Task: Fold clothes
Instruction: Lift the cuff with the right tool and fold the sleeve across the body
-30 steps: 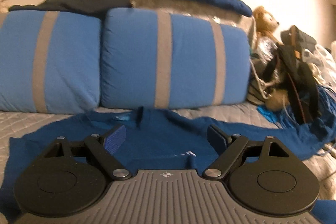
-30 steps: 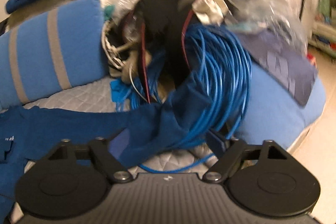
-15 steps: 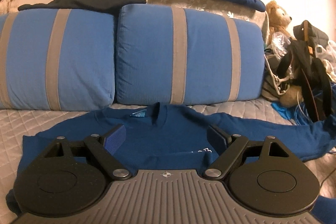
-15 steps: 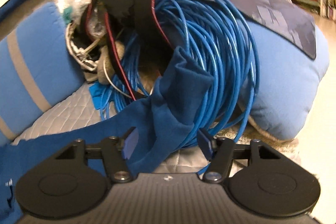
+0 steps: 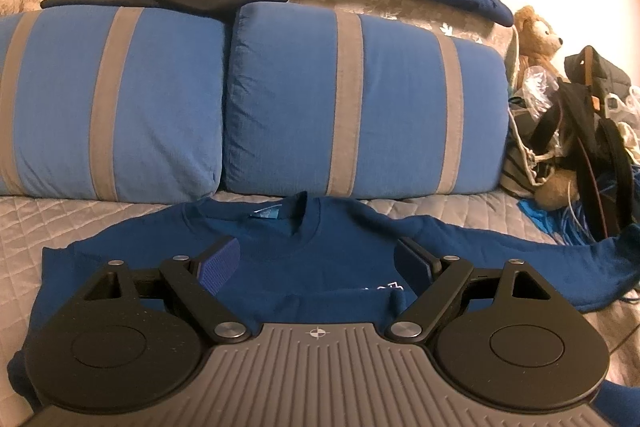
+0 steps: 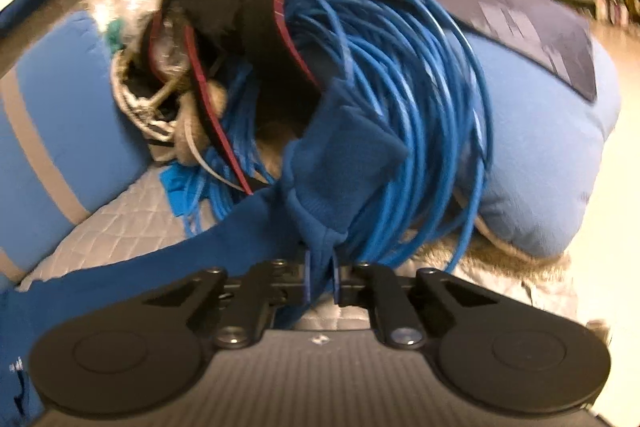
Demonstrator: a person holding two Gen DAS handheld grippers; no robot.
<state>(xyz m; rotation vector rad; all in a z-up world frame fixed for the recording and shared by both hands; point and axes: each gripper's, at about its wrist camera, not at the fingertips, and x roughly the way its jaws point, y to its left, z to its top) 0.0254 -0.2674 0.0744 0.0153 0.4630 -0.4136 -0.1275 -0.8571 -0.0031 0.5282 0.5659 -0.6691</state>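
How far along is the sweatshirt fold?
Done: blue sweatshirt lies flat on the quilt, collar toward the pillows. In hand: right gripper has pinched the sleeve cuff beside the cable coil. Left gripper hovers open. No folds yet.

A dark blue sweatshirt (image 5: 320, 251) lies flat on a grey quilted bed (image 5: 60, 219), collar toward two blue striped pillows (image 5: 360, 107). The left gripper (image 5: 316, 263) hovers above it, fingers (image 5: 220, 263) spread wide apart.

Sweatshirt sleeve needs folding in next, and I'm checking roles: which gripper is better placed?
Right. The right gripper is shut on the sleeve by the blue cable coil; the left gripper hangs open over the chest.
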